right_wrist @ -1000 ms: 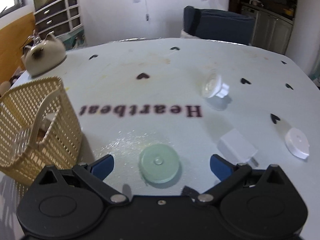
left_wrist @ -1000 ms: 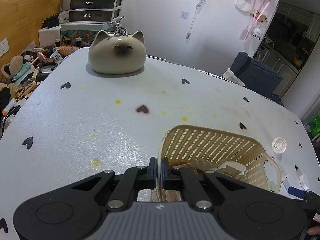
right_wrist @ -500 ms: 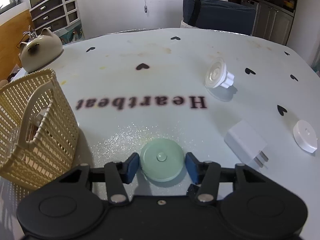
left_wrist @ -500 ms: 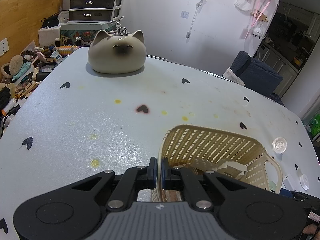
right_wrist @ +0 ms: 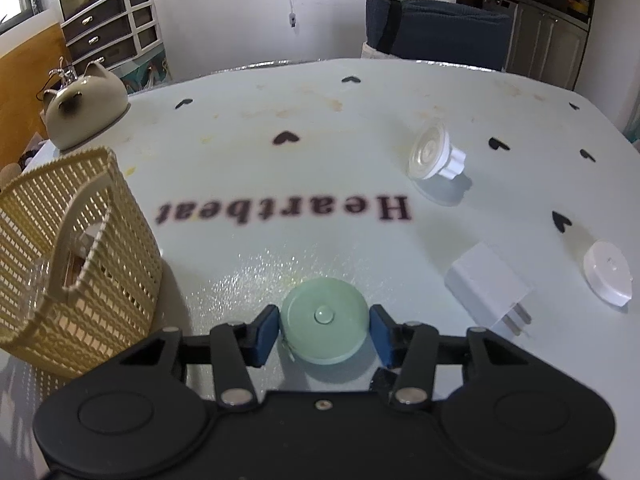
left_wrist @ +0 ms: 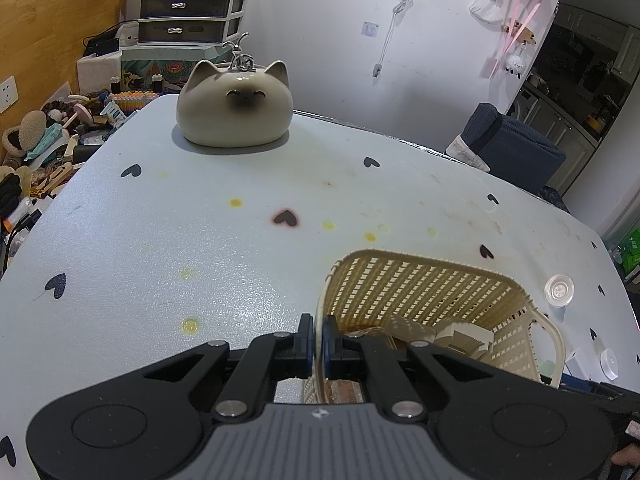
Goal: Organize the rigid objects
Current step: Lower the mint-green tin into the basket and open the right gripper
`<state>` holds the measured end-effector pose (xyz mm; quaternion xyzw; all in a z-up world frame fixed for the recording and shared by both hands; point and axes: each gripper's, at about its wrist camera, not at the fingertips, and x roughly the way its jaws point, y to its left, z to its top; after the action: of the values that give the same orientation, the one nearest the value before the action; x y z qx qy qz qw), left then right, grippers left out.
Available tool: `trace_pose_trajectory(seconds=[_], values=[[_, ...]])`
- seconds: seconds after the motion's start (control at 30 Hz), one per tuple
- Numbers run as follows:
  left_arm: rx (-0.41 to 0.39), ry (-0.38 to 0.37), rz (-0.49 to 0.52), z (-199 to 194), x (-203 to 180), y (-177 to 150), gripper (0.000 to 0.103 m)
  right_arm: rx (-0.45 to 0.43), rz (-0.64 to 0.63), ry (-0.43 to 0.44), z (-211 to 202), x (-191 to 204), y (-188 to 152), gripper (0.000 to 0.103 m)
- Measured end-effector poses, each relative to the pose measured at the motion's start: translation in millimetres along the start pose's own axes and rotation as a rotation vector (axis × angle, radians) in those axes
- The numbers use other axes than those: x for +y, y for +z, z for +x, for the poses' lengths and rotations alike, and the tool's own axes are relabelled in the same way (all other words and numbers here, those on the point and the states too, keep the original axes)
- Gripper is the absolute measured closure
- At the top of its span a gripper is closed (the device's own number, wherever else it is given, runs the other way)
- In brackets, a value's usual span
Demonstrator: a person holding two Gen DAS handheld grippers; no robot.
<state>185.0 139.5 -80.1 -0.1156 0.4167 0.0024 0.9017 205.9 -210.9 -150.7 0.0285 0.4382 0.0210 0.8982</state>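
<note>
A: So, right claw (right_wrist: 324, 330) closing on green disc (right_wrist: 323, 319), flat on desk (right_wrist: 320, 128); left claw (left_wrist: 316, 338) clamps basket (left_wrist: 432, 292) rim.
B: Risk: disc's round edge (slick-looking) squirts out if pads sit off-centre.

My left gripper (left_wrist: 317, 338) has a matte black frame with a ribbed grey plate in the near middle, stamped with a small pale logo. Two angular black link arms run from broad rounded housings, each with a shallow circular recess, up to the fingers, and a silver screw head sits at each link joint. Its pads (left_wrist: 306, 340) are dark blue and narrow. My right gripper (right_wrist: 324, 330) is all black, with the same round recessed housings, silver screws on the links and one small screw in the centre of the body. Its pads (right_wrist: 266, 332) are thicker blue blocks. At the near right edge of the left view, a fingertip (left_wrist: 626, 458) of mine shows.
</note>
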Motion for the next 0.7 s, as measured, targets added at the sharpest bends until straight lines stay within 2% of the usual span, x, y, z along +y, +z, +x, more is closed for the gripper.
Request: trace_pose_trajectory(seconds=[0.37,0.57,0.7], values=[[-0.005,0.001,-0.004,1.9,2.0,-2.6,0.099,-0.116,-0.013,0.078,-46.0,7.9,44.1,0.053],[-0.008,-0.001,-0.007,0.4,3.0,-2.4,0.099,-0.185,-0.067,0.186,-72.3,34.5,71.3,0.053],[-0.008,-0.002,-0.007,-0.4,2.6,-1.8,0.099,-0.194,-0.129,0.267,-81.0,59.6,77.5,0.053]])
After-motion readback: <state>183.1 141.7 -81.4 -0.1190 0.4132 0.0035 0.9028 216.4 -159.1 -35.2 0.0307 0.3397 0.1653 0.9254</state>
